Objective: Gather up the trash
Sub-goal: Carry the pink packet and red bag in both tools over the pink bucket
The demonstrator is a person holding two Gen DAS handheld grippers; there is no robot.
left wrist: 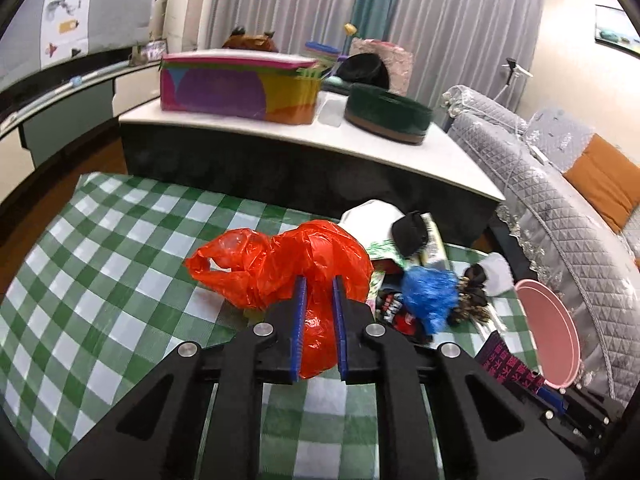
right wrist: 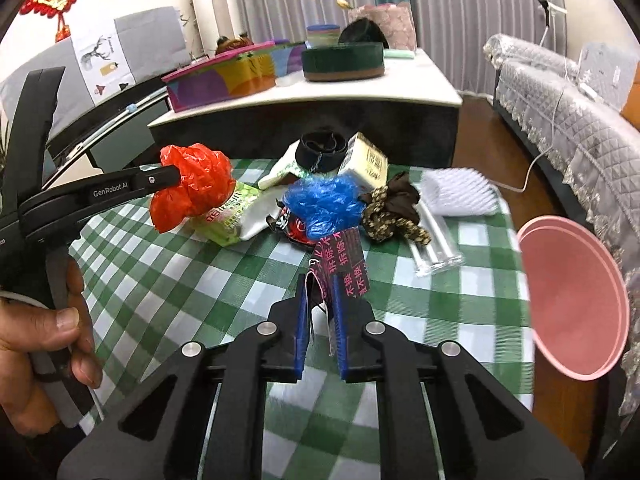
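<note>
While both fingers clamped: red bag (left wrist: 280,268) bunched, dark wrapper (right wrist: 340,264) lengthwise away from camera, seemingly upright.

The red bag (left wrist: 280,268) hides the table's (left wrist: 120,240) cloth behind it, and part of the bag is hidden between the left gripper's (left wrist: 319,292) pads. The pink bin (right wrist: 576,300) off the table's right edge is blurred, its lower part cut off. Wrappers under the blue bag (right wrist: 324,204) are too covered to read.
</note>
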